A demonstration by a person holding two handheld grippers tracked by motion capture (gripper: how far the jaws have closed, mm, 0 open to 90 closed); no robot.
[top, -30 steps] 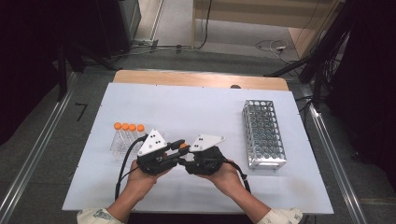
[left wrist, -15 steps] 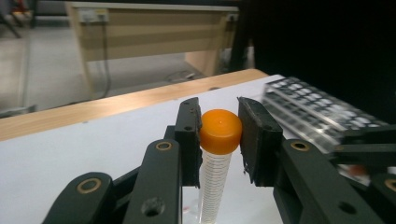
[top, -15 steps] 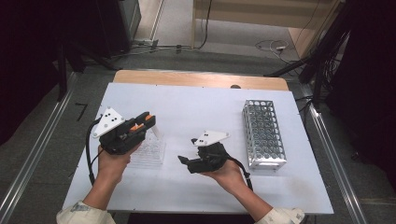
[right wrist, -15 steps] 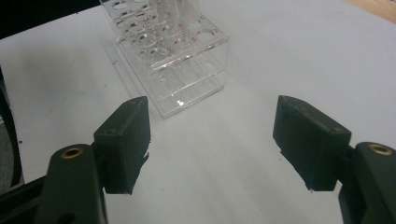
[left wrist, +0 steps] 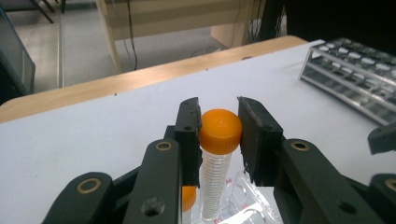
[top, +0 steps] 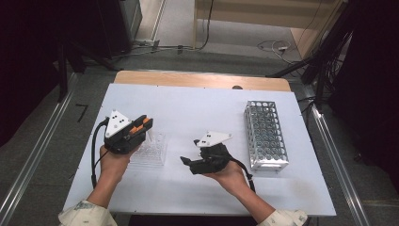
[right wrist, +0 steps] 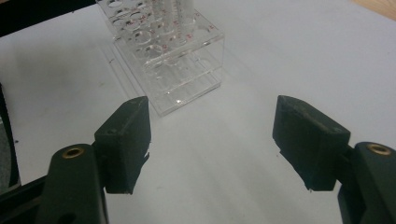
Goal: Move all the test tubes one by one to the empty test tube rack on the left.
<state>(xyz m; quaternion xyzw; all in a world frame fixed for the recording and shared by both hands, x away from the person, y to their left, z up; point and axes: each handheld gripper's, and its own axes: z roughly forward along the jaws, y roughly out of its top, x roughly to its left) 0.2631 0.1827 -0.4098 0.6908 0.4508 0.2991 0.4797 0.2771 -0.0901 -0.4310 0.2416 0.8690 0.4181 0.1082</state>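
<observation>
The left claw (left wrist: 219,135) gripped a light, slippery plastic tube (left wrist: 215,175) by its orange cap (left wrist: 220,131), best held there; the right claw (right wrist: 212,140) stood open, empty.

L hand-held gripper (left wrist: 218,140) clamped; R hand-held gripper (right wrist: 212,140) gaping.

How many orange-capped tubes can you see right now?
2: one orange-capped tube clamped at its cap in the left gripper, another orange cap low behind its left jaw. More may be hidden.
</observation>
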